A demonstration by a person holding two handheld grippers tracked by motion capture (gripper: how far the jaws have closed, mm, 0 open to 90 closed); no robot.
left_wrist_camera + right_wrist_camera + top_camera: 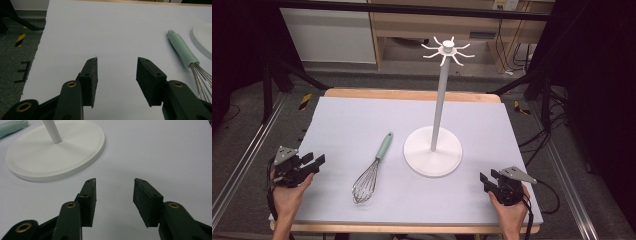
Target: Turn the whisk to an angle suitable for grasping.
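A whisk is seen lying flat on the pale sheet that covers the table, left of centre in the high view. Its long axis is run on a diagonal — mint-green handle toward 1 o'clock, wire loops toward 7 o'clock. The handle tip is stopped just short of the round base of a white stand; no contact can be made out. The stand's thin pole is held upright, and a ring of small hooks is carried at the top.

The left gripper is held at the sheet's left edge, at roughly 9 o'clock from the whisk and well apart from it. Its jaws are spread wide, with nothing between them. In the left gripper view the left gripper is shown with bare sheet in the gap, and the whisk is placed off at 2 o'clock, outside the right-hand pad, handle pointing away at 11 o'clock.

The right gripper is held near the sheet's front right corner, at about 4 o'clock from the stand's base. It too is released — jaws apart, empty. In the right gripper view the right gripper is aimed past the stand, whose base is found at 10 o'clock, near but not touching; the end of the whisk handle is glimpsed at the top left corner.
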